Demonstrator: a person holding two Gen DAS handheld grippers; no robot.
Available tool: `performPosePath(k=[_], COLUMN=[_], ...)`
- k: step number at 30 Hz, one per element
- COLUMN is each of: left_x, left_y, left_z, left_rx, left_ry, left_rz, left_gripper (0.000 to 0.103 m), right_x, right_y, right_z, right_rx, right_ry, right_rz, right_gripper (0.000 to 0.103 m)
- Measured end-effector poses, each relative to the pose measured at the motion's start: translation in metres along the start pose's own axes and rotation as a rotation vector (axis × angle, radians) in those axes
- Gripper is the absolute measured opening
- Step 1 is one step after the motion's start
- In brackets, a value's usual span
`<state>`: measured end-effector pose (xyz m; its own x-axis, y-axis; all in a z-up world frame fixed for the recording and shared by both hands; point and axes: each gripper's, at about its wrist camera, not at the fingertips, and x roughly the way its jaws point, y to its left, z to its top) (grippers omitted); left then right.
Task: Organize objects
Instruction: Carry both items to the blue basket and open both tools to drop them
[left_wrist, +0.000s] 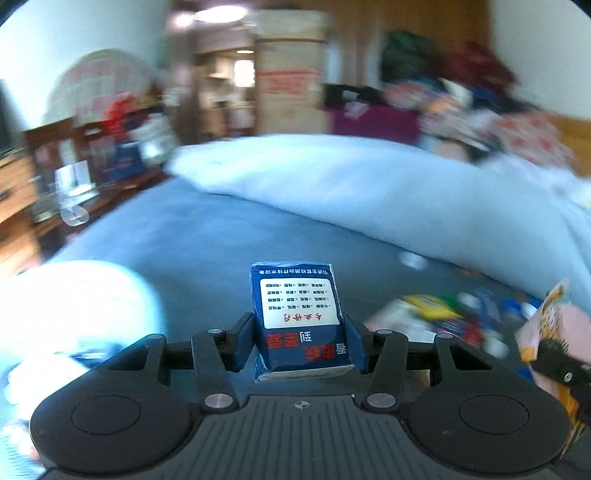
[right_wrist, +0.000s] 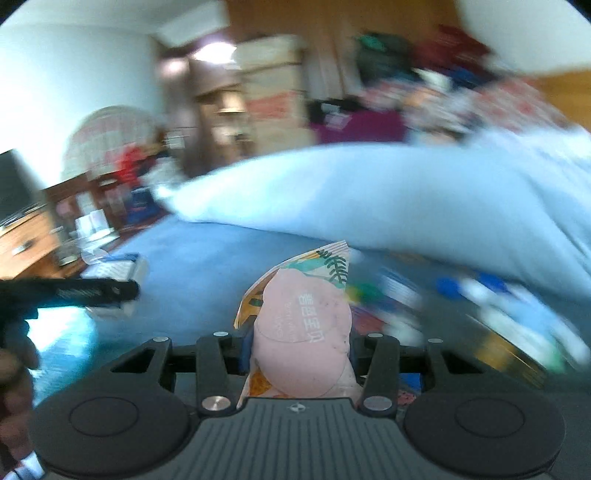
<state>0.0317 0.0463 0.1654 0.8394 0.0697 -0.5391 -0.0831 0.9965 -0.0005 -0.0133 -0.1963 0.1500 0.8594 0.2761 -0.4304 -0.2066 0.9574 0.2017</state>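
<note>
Here the left gripper (left_wrist: 300, 341) jaws clamp a blue packet (left_wrist: 299, 317), the right gripper (right_wrist: 300, 349) jaws a pink pouch (right_wrist: 304, 332)

A packet (left_wrist: 301, 317) sat between the left gripper's (left_wrist: 299, 341) fingers, above the bed (left_wrist: 207, 236); a quilt (left_wrist: 369, 184) lay behind, scattered items (left_wrist: 436, 317) to the right.

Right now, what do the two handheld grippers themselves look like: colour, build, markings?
Both look alike. The left gripper and right gripper have black bodies with a ribbed grey plate bearing a small round emblem, two large round black discs at the sides, black linkage arms with silver pivot pins, and blue finger pads. No cables or sleeves show.
</note>
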Motion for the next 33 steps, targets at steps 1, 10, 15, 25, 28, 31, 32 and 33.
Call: performPosePath(k=[1, 10, 15, 25, 28, 31, 32, 33], left_x=[-0.004, -0.031, -0.036, -0.026, -0.025, -0.025, -0.024, -0.024], left_y=[0.023, 0.19, 0.248, 0.286, 0.282, 0.28, 0.28, 0.28], left_z=[0.005, 0.014, -0.001, -0.022, -0.025, -0.027, -0.027, -0.028], left_rx=[-0.032, -0.247, -0.304, -0.345, -0.345, -0.343, -0.344, -0.343], left_ry=[-0.007, -0.043, -0.015, 0.057, 0.062, 0.067, 0.069, 0.071], left_rz=[0.036, 0.189, 0.24, 0.254, 0.258, 0.261, 0.263, 0.265], left_gripper=[0.051, 0.051, 0.052, 0.052, 0.052, 0.052, 0.053, 0.054], right_x=[0.005, 0.038, 0.053, 0.079, 0.093, 0.105, 0.107, 0.11], right_y=[0.022, 0.223, 0.307, 0.337, 0.339, 0.34, 0.341, 0.34], right_z=[0.01, 0.06, 0.061, 0.043, 0.042, 0.041, 0.041, 0.04], right_rx=[-0.029, -0.244, -0.283, -0.285, -0.287, -0.29, -0.29, -0.29], right_ry=[-0.004, 0.019, 0.093, 0.188, 0.194, 0.204, 0.208, 0.208], right_rz=[0.036, 0.279, 0.355, 0.381, 0.383, 0.385, 0.385, 0.385], right_gripper=[0.048, 0.048, 0.048, 0.048, 0.049, 0.049, 0.05, 0.051])
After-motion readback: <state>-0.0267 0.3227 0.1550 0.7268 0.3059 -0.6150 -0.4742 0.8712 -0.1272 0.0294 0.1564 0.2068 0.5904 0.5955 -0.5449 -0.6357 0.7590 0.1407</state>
